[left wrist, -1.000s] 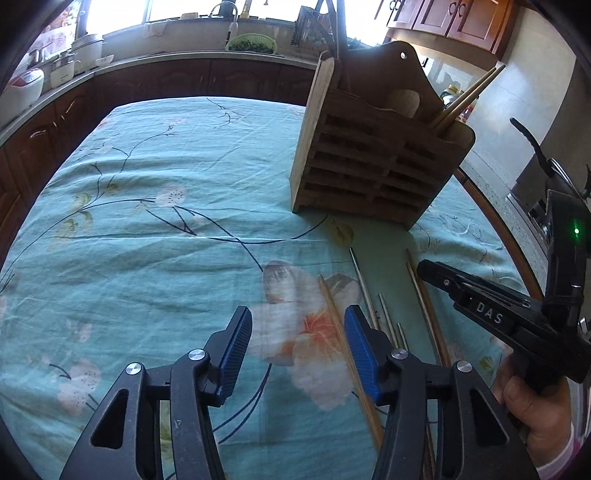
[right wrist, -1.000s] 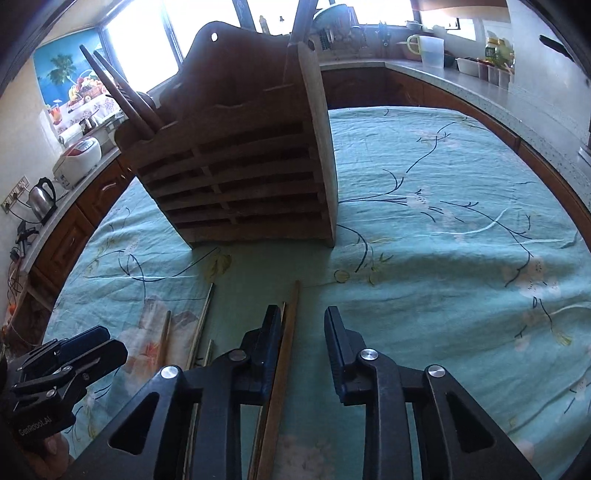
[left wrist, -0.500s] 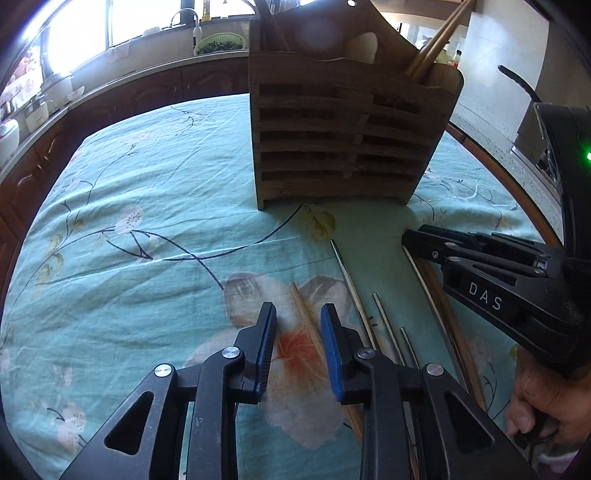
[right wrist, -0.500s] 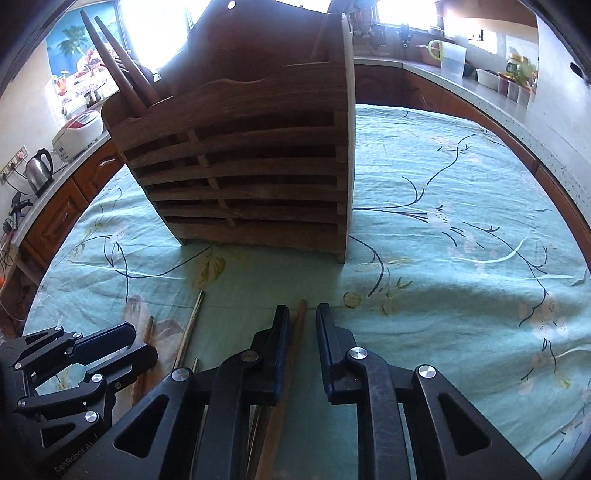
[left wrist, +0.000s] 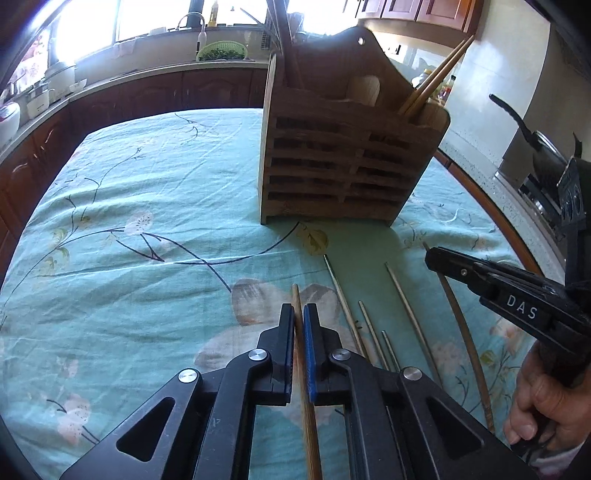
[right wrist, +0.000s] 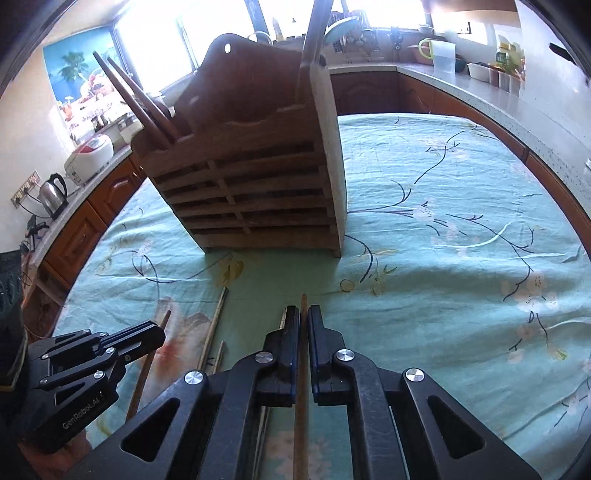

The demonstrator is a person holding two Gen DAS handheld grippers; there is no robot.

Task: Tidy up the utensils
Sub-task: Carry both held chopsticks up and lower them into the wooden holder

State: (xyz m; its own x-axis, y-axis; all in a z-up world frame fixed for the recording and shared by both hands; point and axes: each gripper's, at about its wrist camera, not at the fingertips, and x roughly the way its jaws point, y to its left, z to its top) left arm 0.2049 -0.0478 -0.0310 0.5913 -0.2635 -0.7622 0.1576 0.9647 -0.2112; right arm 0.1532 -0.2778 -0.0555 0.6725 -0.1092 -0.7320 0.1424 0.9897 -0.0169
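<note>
a slatted utensil holder (left wrist: 347, 166) stood on the cloth-covered counter (left wrist: 147, 206), with two chopsticks (left wrist: 436, 77) leaning out of its right compartment. loose chopsticks (left wrist: 373, 325) lay on the cloth in front of it, side by side. the kitchen worktop (left wrist: 147, 74) ran behind, with a sink tap (left wrist: 192, 22) on it.

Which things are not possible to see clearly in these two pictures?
- Left wrist view: the rear end of the chopstick held by the left gripper is cut off by the bottom edge.
- Right wrist view: what the wooden holder contains lower down, hidden by its front slats.
- Both views: windows are overexposed.
</note>
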